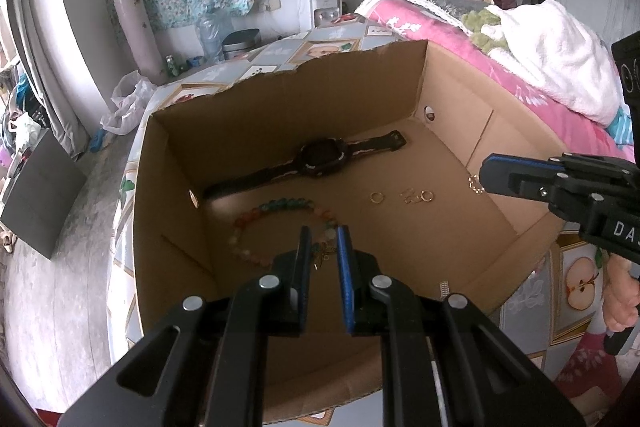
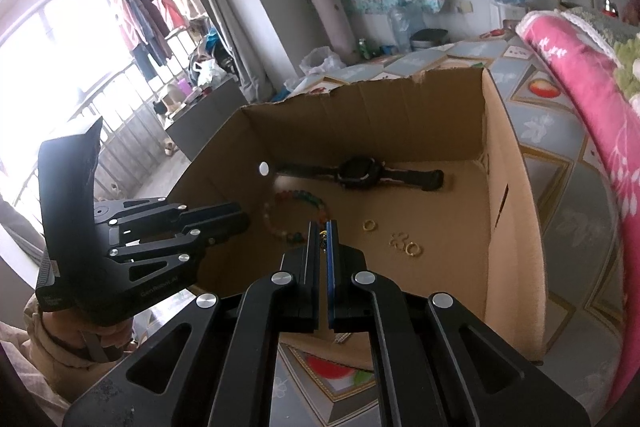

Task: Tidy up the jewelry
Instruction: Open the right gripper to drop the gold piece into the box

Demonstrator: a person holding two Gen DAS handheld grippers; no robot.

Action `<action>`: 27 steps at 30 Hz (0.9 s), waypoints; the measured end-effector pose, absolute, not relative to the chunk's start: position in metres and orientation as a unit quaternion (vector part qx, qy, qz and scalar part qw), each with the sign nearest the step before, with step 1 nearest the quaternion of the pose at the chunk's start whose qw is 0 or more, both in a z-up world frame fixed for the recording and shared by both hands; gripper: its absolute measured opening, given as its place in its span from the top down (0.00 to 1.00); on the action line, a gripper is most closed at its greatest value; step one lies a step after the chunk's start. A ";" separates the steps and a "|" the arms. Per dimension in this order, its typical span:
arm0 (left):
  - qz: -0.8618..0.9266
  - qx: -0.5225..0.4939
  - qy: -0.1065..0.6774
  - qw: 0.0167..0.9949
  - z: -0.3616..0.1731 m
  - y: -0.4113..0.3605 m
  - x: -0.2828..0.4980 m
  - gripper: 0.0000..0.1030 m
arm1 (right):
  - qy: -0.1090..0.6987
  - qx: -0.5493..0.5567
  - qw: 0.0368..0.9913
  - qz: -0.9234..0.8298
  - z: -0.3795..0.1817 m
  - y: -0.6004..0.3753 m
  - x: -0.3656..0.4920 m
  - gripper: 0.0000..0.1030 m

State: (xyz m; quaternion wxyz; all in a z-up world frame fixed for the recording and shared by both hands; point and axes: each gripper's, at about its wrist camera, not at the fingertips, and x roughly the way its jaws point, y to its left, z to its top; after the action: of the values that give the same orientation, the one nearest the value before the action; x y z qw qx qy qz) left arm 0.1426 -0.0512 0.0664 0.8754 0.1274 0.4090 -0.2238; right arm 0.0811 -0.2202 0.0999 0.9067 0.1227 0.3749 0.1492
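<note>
Lying on a patterned tablecloth (image 1: 320,47), an open cardboard box (image 1: 280,83) is seen filling the centre of both views, and the jewelry is found on its floor. A black watch (image 1: 320,159) is laid flat along the far wall, near the middle of the frame. A bracelet of coloured beads (image 1: 280,207) is spread just below it, toward the lower left. Loose gold rings (image 1: 416,195) are scattered to the right of the bracelet, apart from it.

The left gripper (image 1: 323,233) is held over the near part of the box, in the lower centre of its own view. Its blue pads (image 1: 343,259) are drawn almost together, with only a narrow slit left between them. Part of the bracelet is seen through that slit, and nothing is seen pinched there.

The right gripper (image 1: 483,174) is seen entering from the right edge of the left wrist view, above the right side of the box. Its fingers are closed, and a small gold piece (image 1: 475,183) is gripped at their tips. In the right wrist view the same piece is seen wedged between the pads.
</note>
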 end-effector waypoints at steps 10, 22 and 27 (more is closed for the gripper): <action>-0.213 0.112 0.404 0.883 0.070 -0.037 0.144 0.68 | 0.364 0.139 0.911 0.133 0.105 -0.231 0.075 0.89; -0.205 0.081 0.345 0.912 0.105 -0.009 0.134 0.51 | 0.331 0.154 0.925 0.105 0.124 -0.252 0.059 0.66; -0.197 0.065 0.322 0.924 0.121 0.008 0.125 0.40 | 0.302 0.163 0.936 0.082 0.141 -0.266 0.045 0.51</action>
State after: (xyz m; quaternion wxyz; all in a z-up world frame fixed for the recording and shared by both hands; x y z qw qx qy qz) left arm 0.1250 0.0078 0.1215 0.9237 0.0652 0.3221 -0.1971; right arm 0.0451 -0.2662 0.1406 0.9356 0.1627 0.3023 0.0820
